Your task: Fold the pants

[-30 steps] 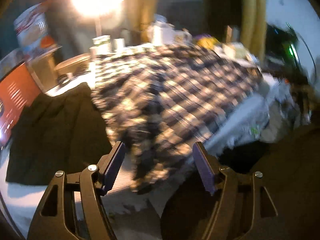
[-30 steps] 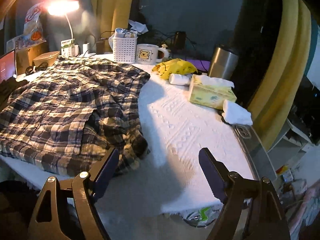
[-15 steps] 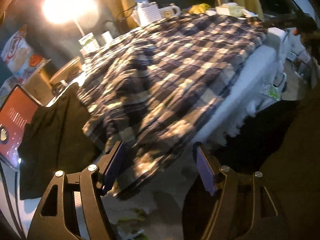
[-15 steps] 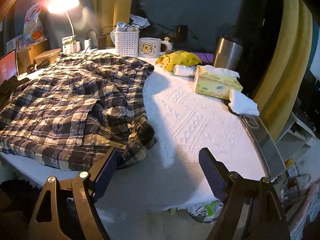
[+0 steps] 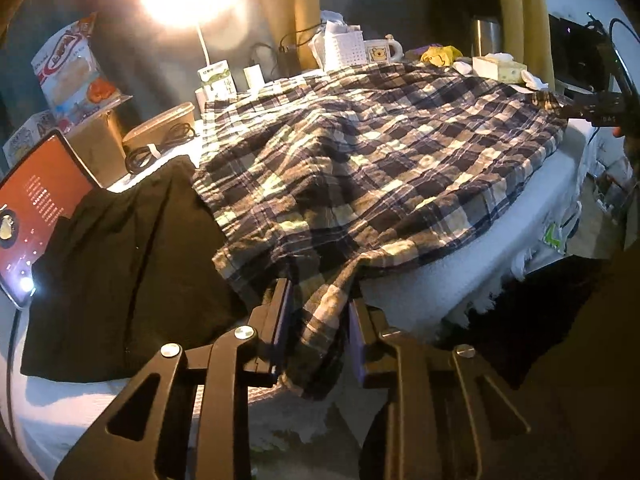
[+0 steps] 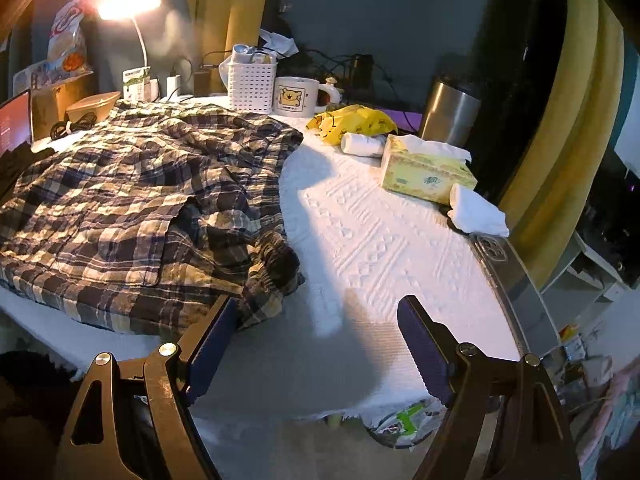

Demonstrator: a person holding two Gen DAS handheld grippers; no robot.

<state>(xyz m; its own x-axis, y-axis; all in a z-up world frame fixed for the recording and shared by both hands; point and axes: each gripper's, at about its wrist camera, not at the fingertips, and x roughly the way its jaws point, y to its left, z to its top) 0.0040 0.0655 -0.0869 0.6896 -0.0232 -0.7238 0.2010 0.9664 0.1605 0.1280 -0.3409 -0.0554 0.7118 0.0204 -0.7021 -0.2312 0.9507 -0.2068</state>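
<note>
At about nine o'clock a black folded cloth (image 5: 120, 264) lies beside the crumpled checked flannel pants (image 5: 380, 168) spread over the white-covered table (image 6: 380, 240). The left hand-held gripper (image 5: 316, 320), apart a second ago, now clamps their hanging hem — folding can begin; at three o'clock the right hand-held gripper (image 6: 312, 344) stays apart, empty.

Lit lamp (image 6: 128, 0) seen upper left; white basket (image 6: 251, 87), bear mug (image 6: 297, 96) placed centre top; tissue box (image 6: 426, 174) right of centre; black garment (image 5: 132, 264) spread left.
</note>
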